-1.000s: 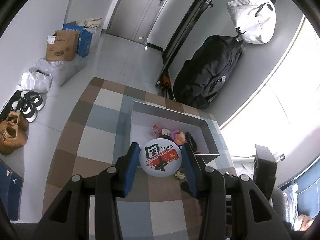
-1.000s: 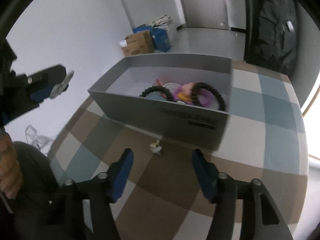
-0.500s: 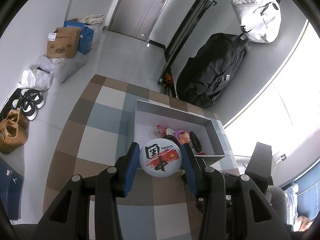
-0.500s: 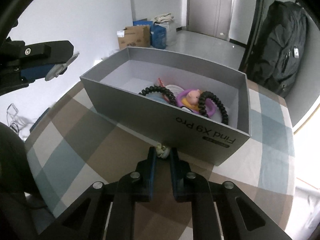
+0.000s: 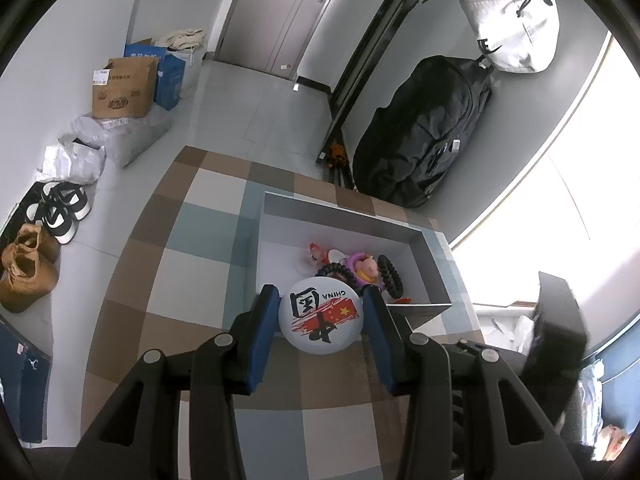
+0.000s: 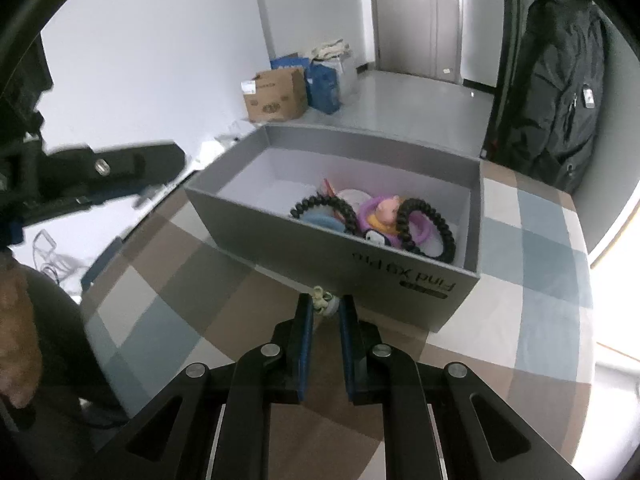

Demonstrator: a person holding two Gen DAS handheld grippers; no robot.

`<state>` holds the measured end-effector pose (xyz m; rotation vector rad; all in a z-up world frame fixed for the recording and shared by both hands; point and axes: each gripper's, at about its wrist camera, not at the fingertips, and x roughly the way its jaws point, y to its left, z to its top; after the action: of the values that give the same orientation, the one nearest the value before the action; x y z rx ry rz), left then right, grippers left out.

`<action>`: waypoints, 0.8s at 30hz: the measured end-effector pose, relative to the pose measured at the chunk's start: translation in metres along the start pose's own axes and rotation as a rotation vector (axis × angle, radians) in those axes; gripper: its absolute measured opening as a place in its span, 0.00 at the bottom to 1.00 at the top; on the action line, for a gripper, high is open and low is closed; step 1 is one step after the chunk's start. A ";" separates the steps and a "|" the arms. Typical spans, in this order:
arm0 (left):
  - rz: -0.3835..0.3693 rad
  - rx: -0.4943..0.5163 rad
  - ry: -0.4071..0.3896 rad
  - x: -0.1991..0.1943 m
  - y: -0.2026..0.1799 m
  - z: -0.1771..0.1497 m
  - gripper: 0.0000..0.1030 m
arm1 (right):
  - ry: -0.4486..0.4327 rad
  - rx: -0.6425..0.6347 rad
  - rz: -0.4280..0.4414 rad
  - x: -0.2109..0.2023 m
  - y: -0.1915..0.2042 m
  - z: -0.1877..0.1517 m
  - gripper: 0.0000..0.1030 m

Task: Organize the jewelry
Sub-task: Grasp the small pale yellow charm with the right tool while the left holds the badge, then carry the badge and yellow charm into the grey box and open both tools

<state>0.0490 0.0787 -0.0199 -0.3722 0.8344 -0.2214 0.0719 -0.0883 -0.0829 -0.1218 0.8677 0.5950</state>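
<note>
My left gripper (image 5: 320, 312) is shut on a round white badge (image 5: 320, 320) with a red flag and black lettering, held above the checked tablecloth (image 5: 168, 264) just before the grey box (image 5: 348, 216). My right gripper (image 6: 325, 307) is shut on a small pale trinket (image 6: 322, 302) right in front of the grey box (image 6: 280, 232). Inside the box lie black coiled hair ties (image 6: 424, 224), a purple ring with a pink pig figure (image 6: 384, 210) and other small pieces. The left gripper's black body (image 6: 100, 172) shows at the left of the right wrist view.
A black backpack (image 5: 424, 136) and a white bag (image 5: 516, 28) stand by the wall beyond the table. Cardboard boxes (image 5: 120, 88), plastic bags and shoes (image 5: 28, 268) line the floor at left. A person's dark sleeve (image 6: 52, 340) is at lower left.
My right gripper went from open to shut on the small trinket in front of the box and lifted it slightly. The left gripper kept the badge in place.
</note>
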 end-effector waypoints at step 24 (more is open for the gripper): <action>0.030 0.053 -0.037 0.015 -0.024 0.012 0.37 | -0.160 0.070 0.077 -0.044 -0.023 0.036 0.12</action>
<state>0.0664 0.0546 -0.0129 -0.3137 0.7955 -0.2080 0.0873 -0.1152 -0.0295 0.0230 0.7396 0.6370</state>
